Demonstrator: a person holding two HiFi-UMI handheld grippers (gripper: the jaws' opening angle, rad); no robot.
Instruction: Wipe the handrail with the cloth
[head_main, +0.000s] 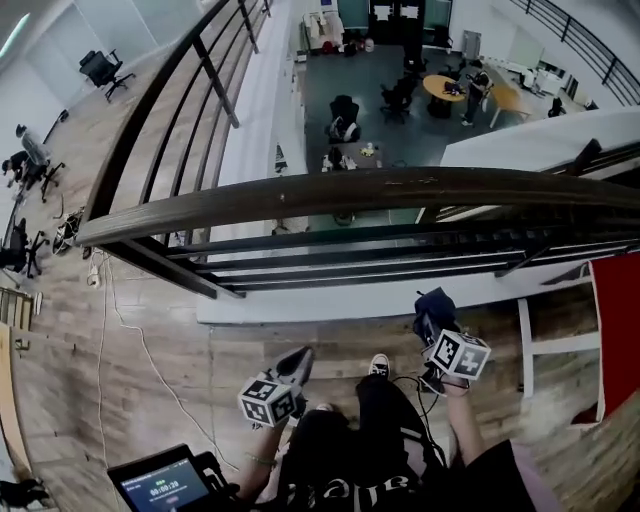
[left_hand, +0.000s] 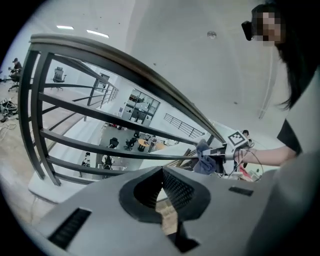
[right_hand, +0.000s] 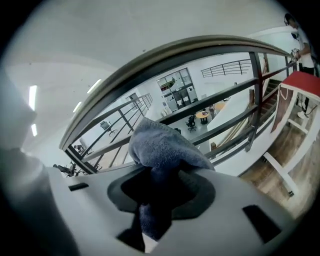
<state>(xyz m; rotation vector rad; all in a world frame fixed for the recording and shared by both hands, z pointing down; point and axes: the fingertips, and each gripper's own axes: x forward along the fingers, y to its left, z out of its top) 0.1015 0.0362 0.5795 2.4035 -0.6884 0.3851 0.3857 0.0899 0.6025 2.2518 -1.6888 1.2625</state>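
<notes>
The dark wooden handrail (head_main: 350, 190) curves across the head view above several black rails. Below it, my right gripper (head_main: 432, 322) is shut on a bunched blue cloth (head_main: 435, 303), well short of the rail. In the right gripper view the cloth (right_hand: 160, 147) bulges out between the jaws of the right gripper (right_hand: 155, 175), with the handrail (right_hand: 165, 57) arching above. My left gripper (head_main: 298, 358) is lower and to the left, shut on nothing. Its own view shows the left gripper (left_hand: 162, 175) with jaws together, the handrail (left_hand: 150, 75) ahead, and the cloth (left_hand: 204, 159) at right.
Beyond the railing the floor drops to an office level with desks and chairs (head_main: 345, 118). A red panel (head_main: 615, 330) and a white frame (head_main: 560, 345) stand at right. A tablet (head_main: 160, 485) sits bottom left. Cables (head_main: 130, 330) trail over the wood floor.
</notes>
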